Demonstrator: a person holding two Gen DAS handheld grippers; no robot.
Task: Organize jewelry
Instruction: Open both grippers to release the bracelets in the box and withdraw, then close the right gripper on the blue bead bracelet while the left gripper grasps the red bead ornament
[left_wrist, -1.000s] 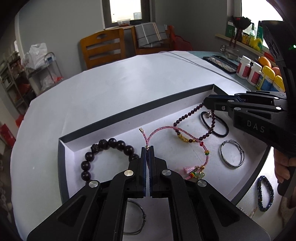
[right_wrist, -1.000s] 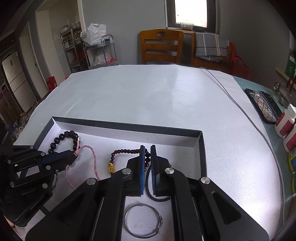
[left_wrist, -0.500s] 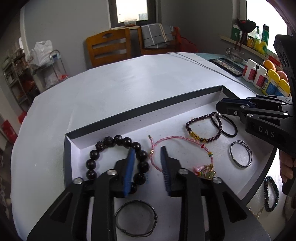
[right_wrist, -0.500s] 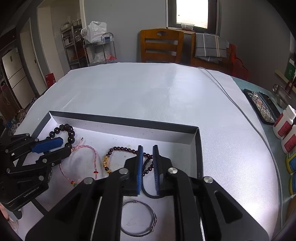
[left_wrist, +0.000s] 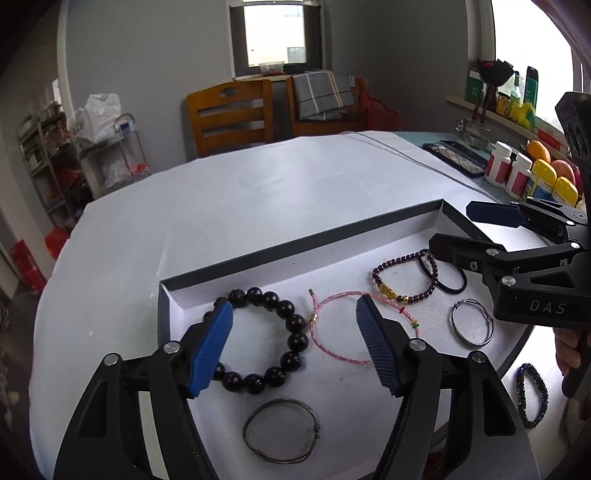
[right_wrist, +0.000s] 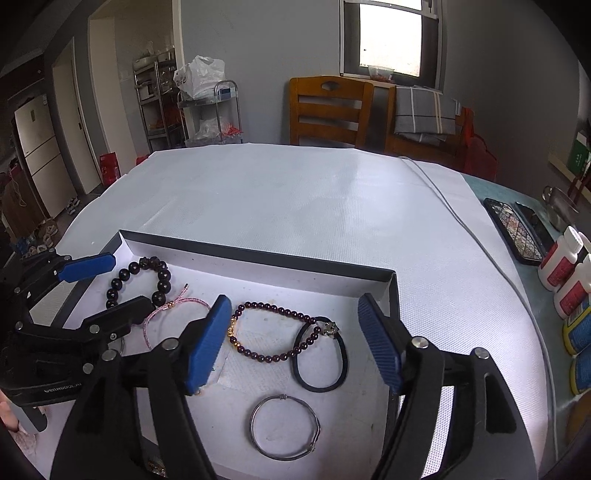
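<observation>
A shallow white tray with a dark rim (left_wrist: 295, 240) (right_wrist: 258, 254) holds several pieces of jewelry. A black bead bracelet (left_wrist: 291, 328) (right_wrist: 162, 277) lies at its left, a pink cord bracelet (left_wrist: 332, 347) (right_wrist: 177, 304) beside it, then a dark red bead bracelet (left_wrist: 428, 291) (right_wrist: 273, 356), a black hair tie (left_wrist: 452, 286) (right_wrist: 341, 373) and two thin metal bangles (left_wrist: 472, 326) (left_wrist: 280, 435) (right_wrist: 284, 426). My left gripper (left_wrist: 293, 343) (right_wrist: 99, 284) is open and empty above the black beads and pink cord. My right gripper (right_wrist: 293, 343) (left_wrist: 454, 229) is open and empty above the red beads and hair tie.
A dark beaded bracelet (left_wrist: 532, 395) lies outside the tray at the near right table edge. Bottles (left_wrist: 517, 173) (right_wrist: 565, 273), a phone (right_wrist: 513, 230) and fruit stand at the right. A cable (right_wrist: 461, 221) crosses the white table cover. Wooden chairs (right_wrist: 328, 110) stand behind the table.
Both grippers have opened wide and pulled back and up. The left let go of the pink cord bracelet and the right let go of the black hair tie; both now lie in the tray.
</observation>
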